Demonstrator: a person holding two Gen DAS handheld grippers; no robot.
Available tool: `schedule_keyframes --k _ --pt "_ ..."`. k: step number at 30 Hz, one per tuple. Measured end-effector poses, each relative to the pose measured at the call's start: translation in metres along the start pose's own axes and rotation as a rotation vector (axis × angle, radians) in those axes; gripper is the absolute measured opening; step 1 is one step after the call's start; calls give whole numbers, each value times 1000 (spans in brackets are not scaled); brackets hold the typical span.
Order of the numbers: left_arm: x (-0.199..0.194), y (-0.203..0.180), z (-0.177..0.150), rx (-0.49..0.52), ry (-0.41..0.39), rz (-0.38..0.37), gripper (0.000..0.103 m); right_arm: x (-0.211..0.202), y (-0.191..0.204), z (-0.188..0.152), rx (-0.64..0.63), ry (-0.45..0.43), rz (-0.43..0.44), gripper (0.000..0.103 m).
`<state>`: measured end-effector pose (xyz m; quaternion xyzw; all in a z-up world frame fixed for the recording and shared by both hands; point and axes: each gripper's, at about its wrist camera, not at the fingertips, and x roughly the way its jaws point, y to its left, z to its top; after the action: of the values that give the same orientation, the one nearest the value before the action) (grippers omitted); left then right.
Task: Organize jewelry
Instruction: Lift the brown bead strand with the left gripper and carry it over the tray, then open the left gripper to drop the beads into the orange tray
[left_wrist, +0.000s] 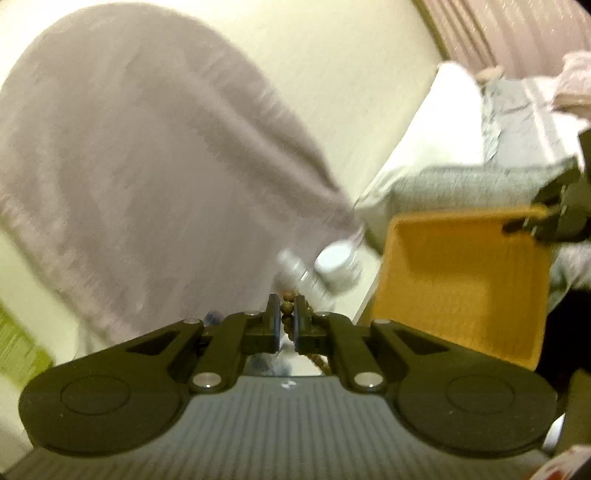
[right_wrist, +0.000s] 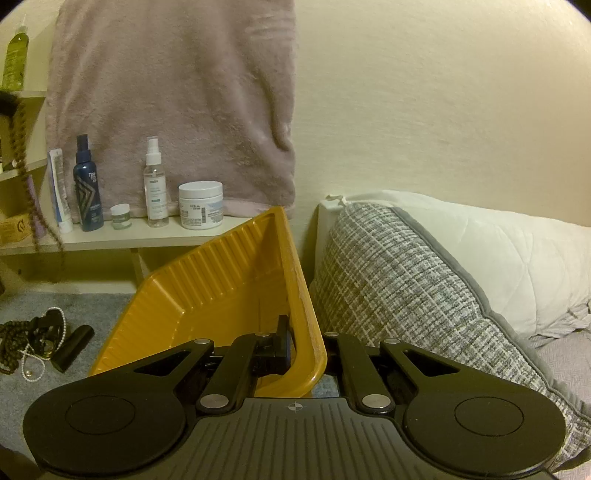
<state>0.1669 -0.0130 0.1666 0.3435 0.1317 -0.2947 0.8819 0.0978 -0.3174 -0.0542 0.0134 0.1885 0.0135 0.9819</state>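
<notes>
My left gripper (left_wrist: 287, 320) is shut on a brown bead necklace (left_wrist: 287, 308), whose strand hangs down below the fingers. The yellow-orange tray (left_wrist: 461, 284) is to its right, tilted, with my right gripper (left_wrist: 543, 218) gripping its far corner. In the right wrist view my right gripper (right_wrist: 303, 341) is shut on the rim of the yellow tray (right_wrist: 221, 295), which is lifted and tilted and looks empty. More jewelry lies on the grey carpet at the left: a brown bead strand (right_wrist: 13, 341), a white pearl strand (right_wrist: 35, 363) and a black tube (right_wrist: 72, 347).
A white shelf (right_wrist: 110, 238) holds a white jar (right_wrist: 201, 205), a clear spray bottle (right_wrist: 155, 184), a dark blue bottle (right_wrist: 86, 184), a small jar (right_wrist: 121, 217) and a tube (right_wrist: 59, 188). A mauve towel (right_wrist: 173, 99) hangs behind. A grey woven pillow (right_wrist: 406, 288) and a white pillow (right_wrist: 498, 251) lie to the right.
</notes>
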Motion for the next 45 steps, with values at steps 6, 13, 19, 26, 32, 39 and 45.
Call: schedule_keyframes --k 6,13,19,26,32,39,45 --pt "24 -28 33 -1 -56 -115 6 -1 -1 1 -1 -1 7 6" --pt "62 -71 43 13 -29 -242 6 0 -1 0 0 -3 11 6" --pt "87 -104 28 11 37 -310 6 0 -2 0 5 -3 14 6" --pt "112 -119 13 -9 97 -347 6 -1 -2 -1 9 1 13 6" --pt "120 -121 4 -21 128 -349 7 0 -3 -1 9 2 14 6" --pt "118 -113 2 -57 121 -336 14 0 -3 -1 9 3 14 6" --pt "110 -101 -4 -70 121 -293 18 0 -3 -1 12 5 15 6"
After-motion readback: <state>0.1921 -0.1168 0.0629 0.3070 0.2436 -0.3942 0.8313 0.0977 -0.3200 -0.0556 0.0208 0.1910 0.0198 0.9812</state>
